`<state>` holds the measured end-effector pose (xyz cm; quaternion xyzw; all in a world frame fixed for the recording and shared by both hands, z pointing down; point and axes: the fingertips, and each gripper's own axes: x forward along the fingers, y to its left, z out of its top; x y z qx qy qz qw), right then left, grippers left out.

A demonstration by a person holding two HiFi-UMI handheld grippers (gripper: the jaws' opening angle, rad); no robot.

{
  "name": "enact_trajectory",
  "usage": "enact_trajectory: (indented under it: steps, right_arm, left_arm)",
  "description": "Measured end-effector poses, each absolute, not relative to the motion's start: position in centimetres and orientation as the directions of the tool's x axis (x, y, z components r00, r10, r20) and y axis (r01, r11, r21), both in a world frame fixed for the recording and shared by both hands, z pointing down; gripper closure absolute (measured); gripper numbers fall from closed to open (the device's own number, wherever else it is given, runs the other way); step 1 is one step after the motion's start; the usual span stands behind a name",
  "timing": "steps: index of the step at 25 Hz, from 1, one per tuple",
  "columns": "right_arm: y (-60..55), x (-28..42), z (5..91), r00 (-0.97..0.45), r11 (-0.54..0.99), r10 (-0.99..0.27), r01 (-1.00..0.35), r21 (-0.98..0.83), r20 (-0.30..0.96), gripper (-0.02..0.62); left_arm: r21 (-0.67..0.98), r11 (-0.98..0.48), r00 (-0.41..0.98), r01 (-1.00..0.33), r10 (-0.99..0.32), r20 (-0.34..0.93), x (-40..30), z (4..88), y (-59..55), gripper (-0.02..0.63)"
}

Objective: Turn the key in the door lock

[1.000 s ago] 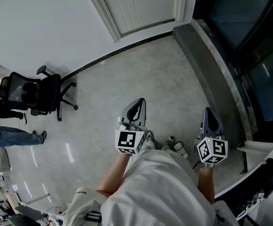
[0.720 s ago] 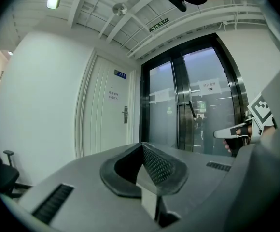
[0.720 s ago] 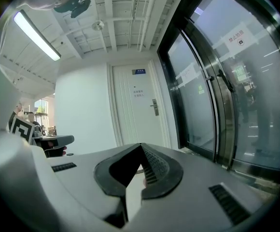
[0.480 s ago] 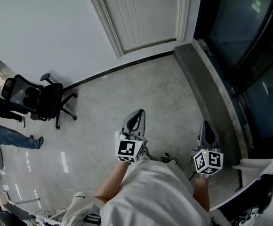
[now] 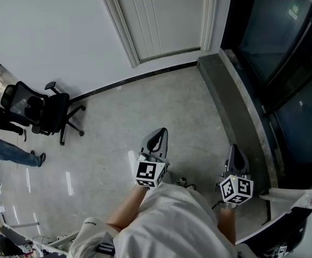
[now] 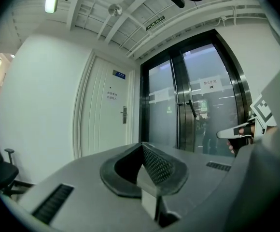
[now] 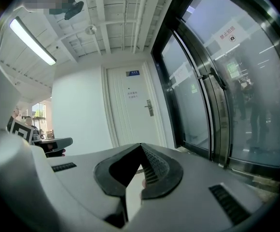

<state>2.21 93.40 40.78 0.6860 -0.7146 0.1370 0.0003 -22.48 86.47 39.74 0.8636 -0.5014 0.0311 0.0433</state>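
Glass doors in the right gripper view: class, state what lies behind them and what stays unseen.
Behind the glass doors lies a dim interior with what looks like a green sign and vague dark shapes. Reflections and dark frames cover the rest.

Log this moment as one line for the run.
stage: standing back from white door, door closed | left tongs: shut, empty | right tongs: shut | key: none visible
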Motion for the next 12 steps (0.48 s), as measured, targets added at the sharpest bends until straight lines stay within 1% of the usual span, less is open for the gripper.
enact_trajectory:
  steps: [5, 12]
  right_arm:
    - [91.1, 3.1, 41.3, -0.060, 0.019, -0.975, -0.981, -0.192, 0.212, 0.597]
    - [85.7, 2.1, 42.0, -0.062, 0.024, -0.970, -0.986, -0.163, 0.237, 0.597]
  left_arm:
    - [0.048, -0.496, 0.499, -0.867, -0.861, 0.097, -21.4, 40.0, 84.1, 0.600]
    - [0.089, -0.477, 0.484, -0.875, -0.869, 0.098, -22.4, 41.3, 78.1, 0.600]
